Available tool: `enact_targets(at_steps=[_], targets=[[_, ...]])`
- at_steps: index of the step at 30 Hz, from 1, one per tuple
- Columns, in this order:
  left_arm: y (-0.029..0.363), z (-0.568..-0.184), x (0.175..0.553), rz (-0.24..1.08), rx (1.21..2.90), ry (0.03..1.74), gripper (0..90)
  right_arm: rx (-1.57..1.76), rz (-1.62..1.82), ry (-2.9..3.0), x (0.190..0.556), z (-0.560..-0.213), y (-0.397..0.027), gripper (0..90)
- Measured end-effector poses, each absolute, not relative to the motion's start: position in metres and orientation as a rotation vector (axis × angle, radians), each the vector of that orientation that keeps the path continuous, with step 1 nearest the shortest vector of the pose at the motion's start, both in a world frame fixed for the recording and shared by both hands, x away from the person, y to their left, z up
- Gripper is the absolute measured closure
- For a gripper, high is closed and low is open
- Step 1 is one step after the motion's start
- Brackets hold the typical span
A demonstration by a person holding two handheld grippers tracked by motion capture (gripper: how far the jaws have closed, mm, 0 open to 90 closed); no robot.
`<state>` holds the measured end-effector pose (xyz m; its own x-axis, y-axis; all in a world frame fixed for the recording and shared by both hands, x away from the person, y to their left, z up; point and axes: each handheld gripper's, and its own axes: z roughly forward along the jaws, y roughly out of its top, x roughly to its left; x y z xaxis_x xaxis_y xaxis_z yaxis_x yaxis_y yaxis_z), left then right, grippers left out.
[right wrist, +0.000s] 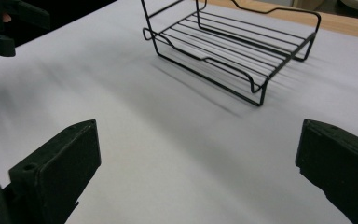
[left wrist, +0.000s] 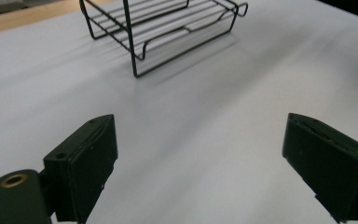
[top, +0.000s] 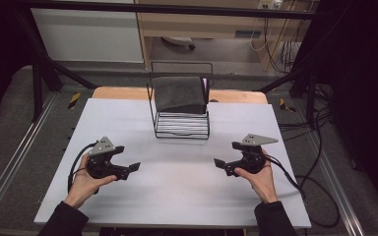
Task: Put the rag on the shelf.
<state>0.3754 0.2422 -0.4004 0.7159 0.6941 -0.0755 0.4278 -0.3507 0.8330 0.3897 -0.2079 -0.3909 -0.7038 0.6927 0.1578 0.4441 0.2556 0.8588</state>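
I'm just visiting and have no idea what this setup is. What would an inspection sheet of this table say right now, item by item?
Surface: pale grey tabletop, bare around the hands; a wooden strip shows at its far edge.
Job's things: black wire rack at the far middle of the table, with a dark grey folded cloth resting on its upper part; lower shelf bare.
Clutter: nothing seen.
Grippers: left tool and right tool are both open, holding nothing, low over the table and apart from the rack.
Cables: one black cable trails from the left tool, another from the right; more hang at the far right.
Surroundings: black metal frame, grey floor, pale cabinets behind.
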Motion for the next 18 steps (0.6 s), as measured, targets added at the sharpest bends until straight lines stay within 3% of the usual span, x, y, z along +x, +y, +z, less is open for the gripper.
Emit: enact_targets(at_steps=[18], targets=[[0.27, -0.438, 0.358, 0.379, 2.033, 0.9, 10.6, 1.131, 1.376, 2.347, 0.367, -0.446, -0.252, 0.9]])
